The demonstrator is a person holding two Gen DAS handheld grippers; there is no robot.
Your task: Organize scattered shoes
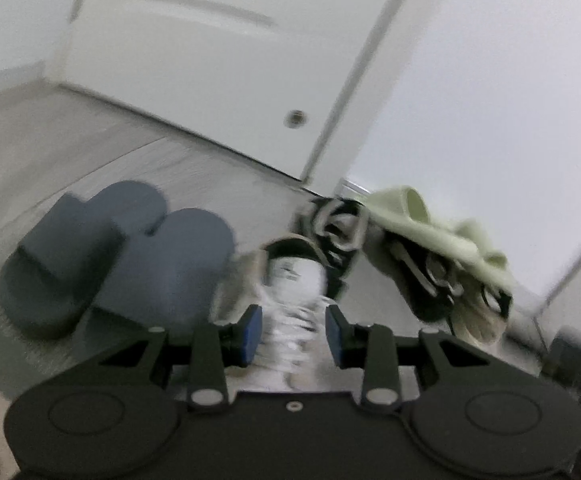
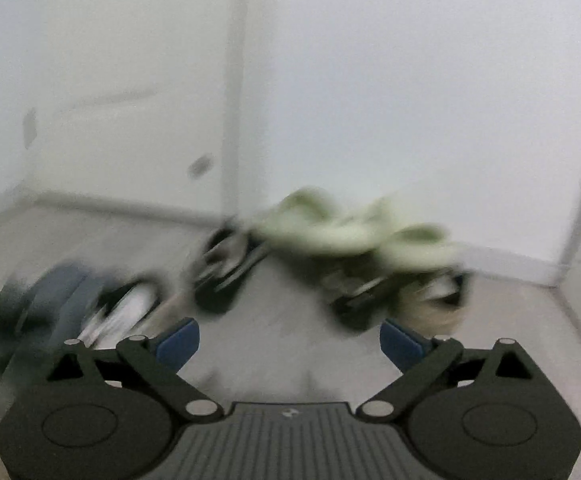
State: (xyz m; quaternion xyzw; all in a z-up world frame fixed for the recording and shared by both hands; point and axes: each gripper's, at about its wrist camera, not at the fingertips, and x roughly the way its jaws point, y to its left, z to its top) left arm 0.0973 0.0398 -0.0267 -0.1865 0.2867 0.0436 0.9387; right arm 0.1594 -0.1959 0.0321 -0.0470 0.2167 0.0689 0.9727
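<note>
In the left wrist view my left gripper (image 1: 292, 332) is shut on a white lace-up sneaker (image 1: 294, 280), its blue pads pressed against both sides of the laces. A pair of dark blue slides (image 1: 90, 256) lies side by side to the left. Behind the sneaker lies a black strapped sandal (image 1: 338, 232). At the right, pale green slippers (image 1: 430, 232) are piled on another dark sandal (image 1: 430, 280). My right gripper (image 2: 290, 344) is open above bare floor, short of the green slippers (image 2: 350, 232) and a black sandal (image 2: 226, 268). The white sneaker (image 2: 126, 312) is blurred at its left.
The shoes lie on a grey floor (image 1: 70, 152) in a corner. A white door (image 1: 210, 60) with a small round stopper (image 1: 295, 118) stands behind, and a white wall (image 1: 490, 100) at the right. Both views are motion-blurred.
</note>
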